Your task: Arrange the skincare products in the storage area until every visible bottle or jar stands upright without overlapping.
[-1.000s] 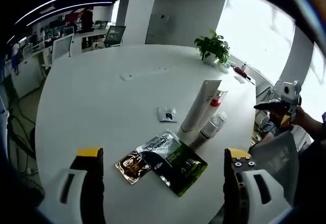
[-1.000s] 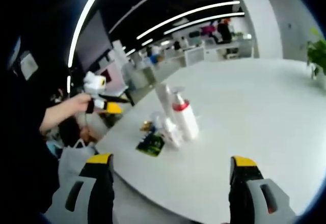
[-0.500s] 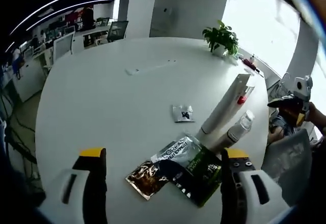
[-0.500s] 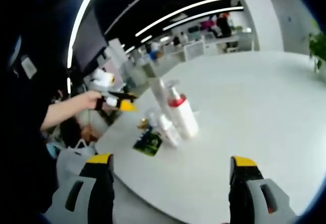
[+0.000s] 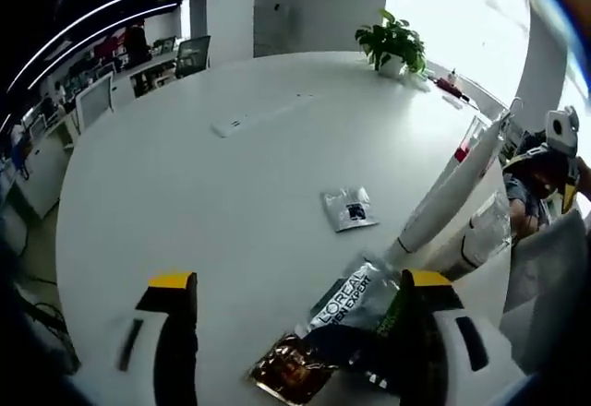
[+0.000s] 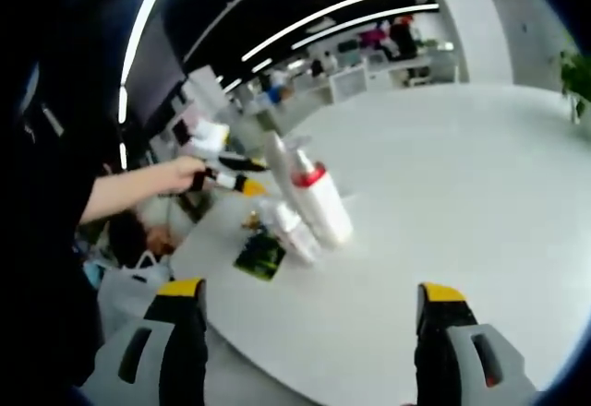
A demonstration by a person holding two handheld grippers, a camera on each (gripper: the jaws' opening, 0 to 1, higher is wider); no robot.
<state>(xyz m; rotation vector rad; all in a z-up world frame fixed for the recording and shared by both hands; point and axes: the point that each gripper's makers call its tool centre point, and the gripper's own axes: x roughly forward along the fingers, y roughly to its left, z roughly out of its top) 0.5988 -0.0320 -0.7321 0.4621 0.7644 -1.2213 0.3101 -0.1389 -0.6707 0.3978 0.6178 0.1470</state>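
On the round white table (image 5: 185, 185) a tall white tube (image 5: 451, 192) stands on its cap. Next to it are a small clear bottle (image 5: 480, 235) and a red-collared pump bottle (image 5: 463, 152), half hidden behind the tube. Flat sachets lie in front: a small grey sachet (image 5: 349, 209), a silver one (image 5: 355, 295), a green one (image 5: 399, 325) and a brown one (image 5: 291, 378). My left gripper (image 5: 301, 281) is open just short of the sachets. From the right gripper view the pump bottle (image 6: 319, 205), tube (image 6: 277, 161) and clear bottle (image 6: 291, 231) stand together. There the left gripper (image 6: 226, 161) hovers beside them, and my right gripper (image 6: 312, 291) is open, farther back.
A potted plant (image 5: 392, 41) stands at the table's far edge, and a flat white strip (image 5: 235, 125) lies mid-table. The right gripper (image 5: 559, 148) shows past the table's right edge. A hand (image 6: 175, 177) holds the left gripper. A bag (image 6: 129, 286) sits below the table edge.
The left gripper has moved closer to the sachets and bottles, which now sit lower and farther right in its view. The right gripper's view has barely shifted.
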